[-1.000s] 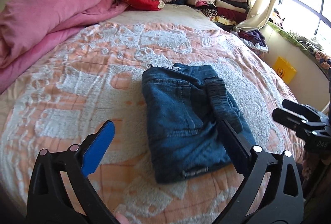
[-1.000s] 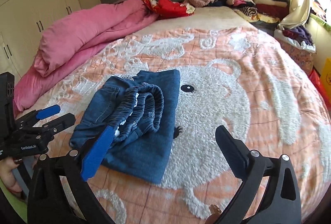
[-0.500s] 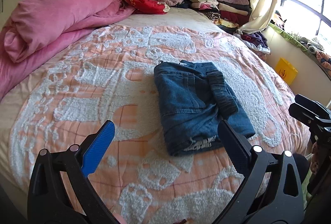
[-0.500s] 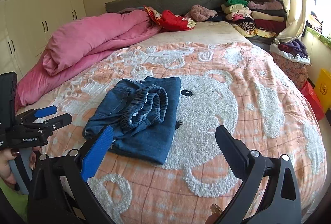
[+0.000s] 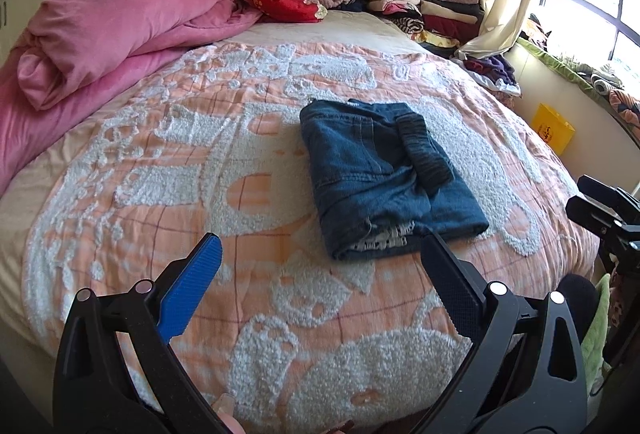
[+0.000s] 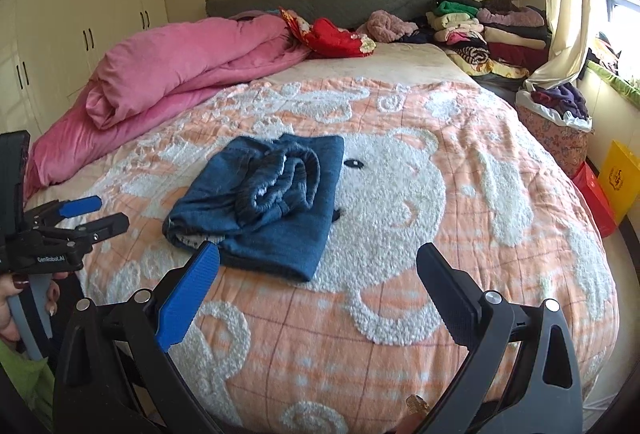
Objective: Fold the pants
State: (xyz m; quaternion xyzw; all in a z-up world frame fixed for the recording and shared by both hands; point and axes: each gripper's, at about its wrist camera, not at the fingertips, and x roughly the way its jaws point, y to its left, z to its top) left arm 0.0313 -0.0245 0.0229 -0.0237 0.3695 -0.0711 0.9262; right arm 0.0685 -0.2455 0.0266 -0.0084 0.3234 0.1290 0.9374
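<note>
Blue denim pants (image 5: 380, 169) lie folded into a compact rectangle on the orange and white bedspread (image 5: 200, 161), elastic waistband on top. They also show in the right wrist view (image 6: 264, 197). My left gripper (image 5: 320, 246) is open and empty, held back from the bed's near edge, short of the pants. My right gripper (image 6: 318, 254) is open and empty, also back from the pants. The left gripper (image 6: 90, 215) shows at the left edge of the right wrist view; the right gripper (image 5: 580, 197) shows at the right edge of the left wrist view.
A rolled pink duvet (image 6: 172, 73) lies along the bed's left side. Red and pink garments (image 6: 340, 37) sit by the grey headboard. Stacked folded clothes (image 6: 488, 29) stand at the far right corner. A yellow bag (image 5: 554, 127) and a laundry basket (image 6: 556, 133) stand by the window wall.
Both grippers have pulled back and away from the pants, which now look smaller and farther. The pants lie still and folded. Both grippers stay open.
</note>
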